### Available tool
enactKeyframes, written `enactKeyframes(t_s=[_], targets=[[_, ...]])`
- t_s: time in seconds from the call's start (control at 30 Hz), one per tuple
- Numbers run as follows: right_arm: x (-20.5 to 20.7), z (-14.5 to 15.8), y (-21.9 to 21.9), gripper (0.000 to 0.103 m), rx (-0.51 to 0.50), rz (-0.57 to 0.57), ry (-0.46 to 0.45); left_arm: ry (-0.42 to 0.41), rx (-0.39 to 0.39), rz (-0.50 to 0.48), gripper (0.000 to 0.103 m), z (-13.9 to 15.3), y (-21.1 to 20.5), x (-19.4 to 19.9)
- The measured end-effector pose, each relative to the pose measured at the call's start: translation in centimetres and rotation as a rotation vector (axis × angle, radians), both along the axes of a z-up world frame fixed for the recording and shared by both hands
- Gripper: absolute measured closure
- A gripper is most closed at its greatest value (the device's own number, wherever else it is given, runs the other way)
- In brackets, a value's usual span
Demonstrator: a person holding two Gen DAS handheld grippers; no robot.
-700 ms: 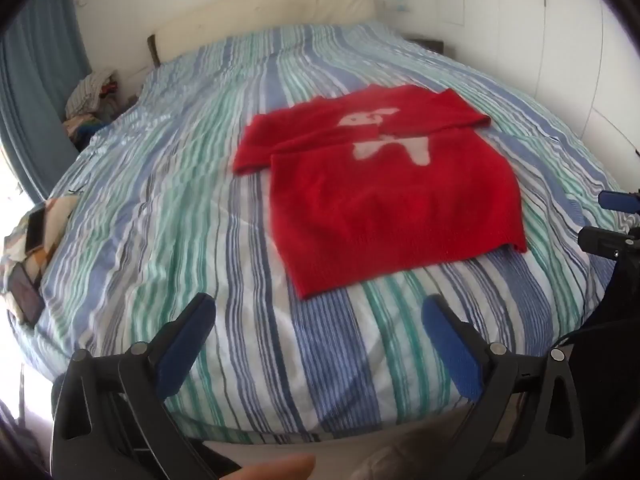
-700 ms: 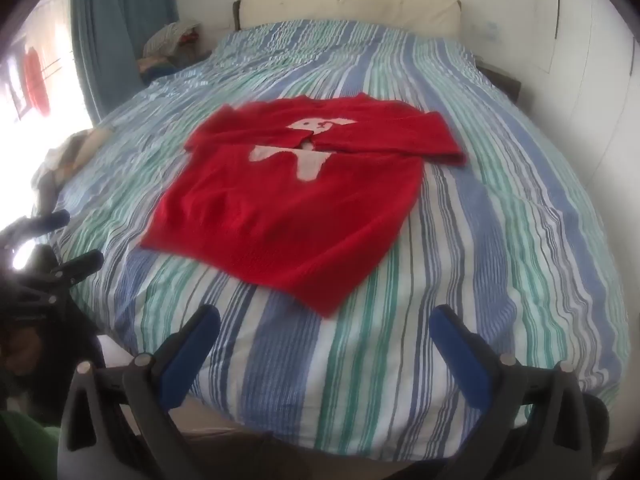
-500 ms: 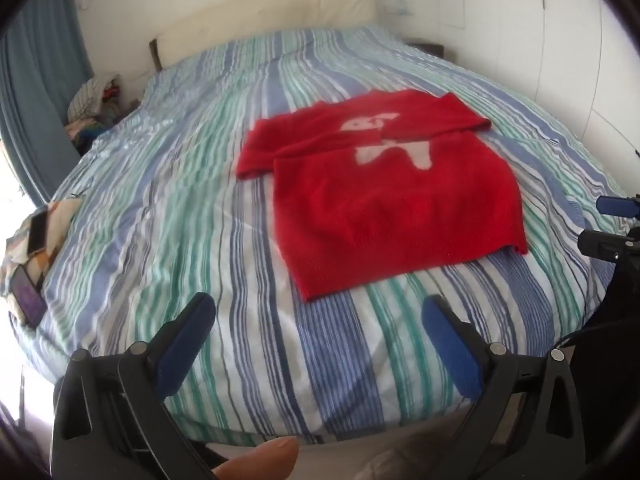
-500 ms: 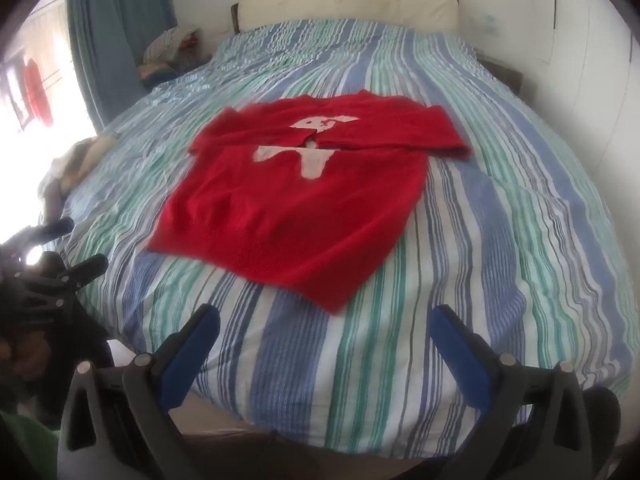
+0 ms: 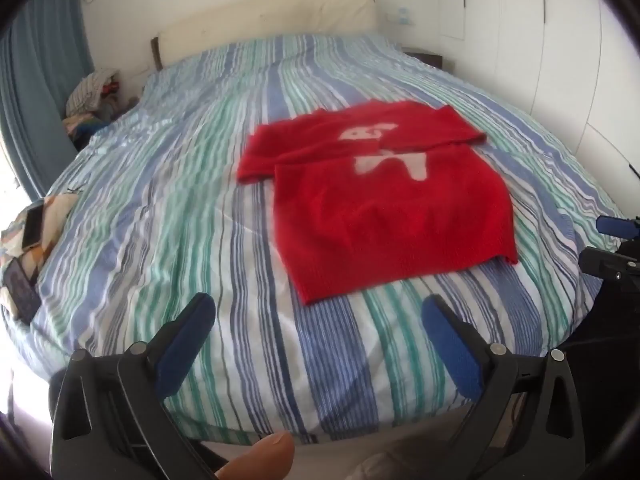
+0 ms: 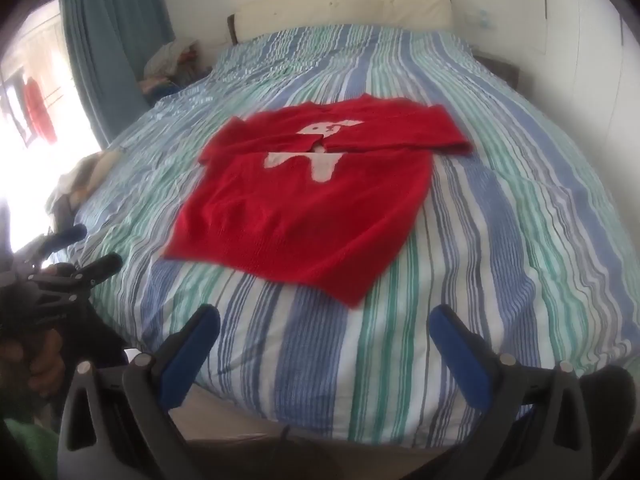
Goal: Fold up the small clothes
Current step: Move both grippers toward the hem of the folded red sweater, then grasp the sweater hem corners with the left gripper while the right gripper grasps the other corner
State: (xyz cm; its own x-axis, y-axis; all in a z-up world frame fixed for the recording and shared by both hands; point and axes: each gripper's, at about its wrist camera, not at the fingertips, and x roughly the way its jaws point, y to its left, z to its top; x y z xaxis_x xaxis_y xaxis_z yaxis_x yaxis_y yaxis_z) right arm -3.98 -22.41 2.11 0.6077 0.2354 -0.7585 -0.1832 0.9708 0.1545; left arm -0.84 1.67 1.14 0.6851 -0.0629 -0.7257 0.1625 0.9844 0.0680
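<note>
A small red sweater (image 5: 384, 208) with a white animal figure lies flat on the striped bed, both sleeves folded across its chest; it also shows in the right wrist view (image 6: 308, 204). My left gripper (image 5: 316, 312) is open and empty, held off the bed's near edge, short of the sweater's hem. My right gripper (image 6: 326, 322) is open and empty, also near the bed's front edge, just short of the sweater's near corner. Each gripper shows at the edge of the other's view: the right one (image 5: 612, 248) and the left one (image 6: 76, 252).
The bed's blue, green and white striped cover (image 5: 180, 208) fills the view. A cream headboard (image 5: 272, 20) stands at the far end. Phones on a patterned cloth (image 5: 28, 248) lie at the left edge. A clothes pile (image 6: 172, 60) and blue curtain (image 6: 112, 32) stand far left.
Both grippers have drifted slightly; the sweater sits a little lower and closer in the views. Both stay open and the sweater has not moved on the bed.
</note>
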Motion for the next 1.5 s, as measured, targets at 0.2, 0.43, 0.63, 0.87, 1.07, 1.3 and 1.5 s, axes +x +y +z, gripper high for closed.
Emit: enactKeyframes(t_s=[0.2, 0.43, 0.63, 0.87, 1.07, 1.3, 1.5], targets=[[-0.9, 3.5, 1.0, 0.0, -0.066, -0.02, -0.107, -0.024, -0.069, -0.001, 0.0, 2.2, 0.7, -0.8], [0.3, 6.9, 1.8, 0.0, -0.037, 0.044, -0.266, -0.022, -0.117, 0.108, 0.0, 3.8, 2.4, -1.8], [1.0, 6.3, 1.7, 0.0, -0.008, 0.051, -0.284, -0.002, -0.137, 0.136, 0.0, 4.0, 3.6, -0.8], [2.3, 3.5, -0.5, 0.0, -0.007, -0.019, -0.194, 0.036, -0.218, 0.136, 0.0, 2.1, 4.0, 1.2], [2.3, 3.0, -3.0, 0.0, -0.009, -0.119, -0.185, 0.028, -0.202, 0.145, 0.0, 0.7, 4.5, 2.2], [2.0, 0.3, -4.6, 0.0, -0.02, -0.166, -0.096, 0.15, -0.255, 0.132, 0.001, -3.9, 5.5, 3.1], [2.0, -3.1, -3.5, 0.0, 0.111, -0.075, -0.008, 0.159, -0.261, 0.108, 0.001, -7.0, 5.8, 5.4]])
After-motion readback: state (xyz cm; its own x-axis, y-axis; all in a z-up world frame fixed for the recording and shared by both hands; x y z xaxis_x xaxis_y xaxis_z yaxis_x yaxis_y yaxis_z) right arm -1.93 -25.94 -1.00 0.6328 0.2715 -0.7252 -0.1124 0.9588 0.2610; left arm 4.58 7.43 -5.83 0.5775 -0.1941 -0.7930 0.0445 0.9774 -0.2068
